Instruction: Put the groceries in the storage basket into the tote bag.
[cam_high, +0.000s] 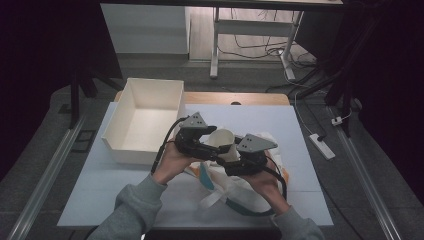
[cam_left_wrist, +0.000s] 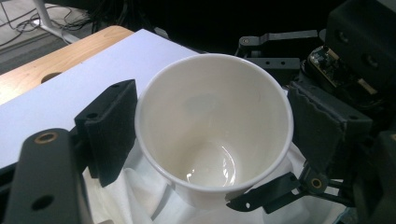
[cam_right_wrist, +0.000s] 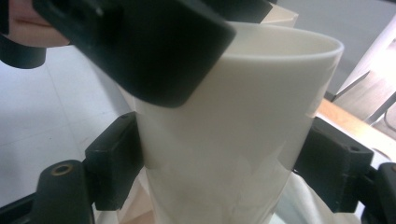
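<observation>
A white paper cup (cam_high: 222, 137) is held above the table's middle, between both grippers. My left gripper (cam_high: 214, 149) comes in from the left and its pads press the cup near the rim. In the left gripper view the empty cup (cam_left_wrist: 212, 126) sits between the two pads (cam_left_wrist: 109, 130), which touch its rim on either side. My right gripper (cam_high: 234, 159) comes from the right, lower on the cup. In the right gripper view both pads (cam_right_wrist: 116, 163) lie against the cup's wall (cam_right_wrist: 224, 140), and the left gripper's pad (cam_right_wrist: 140, 46) presses it higher up.
An open white box (cam_high: 145, 120) stands at the back left of the white table sheet (cam_high: 300, 150). A white cloth bag with teal and orange trim (cam_high: 235, 192) lies under the hands. A power strip (cam_high: 322, 145) lies on the floor at the right.
</observation>
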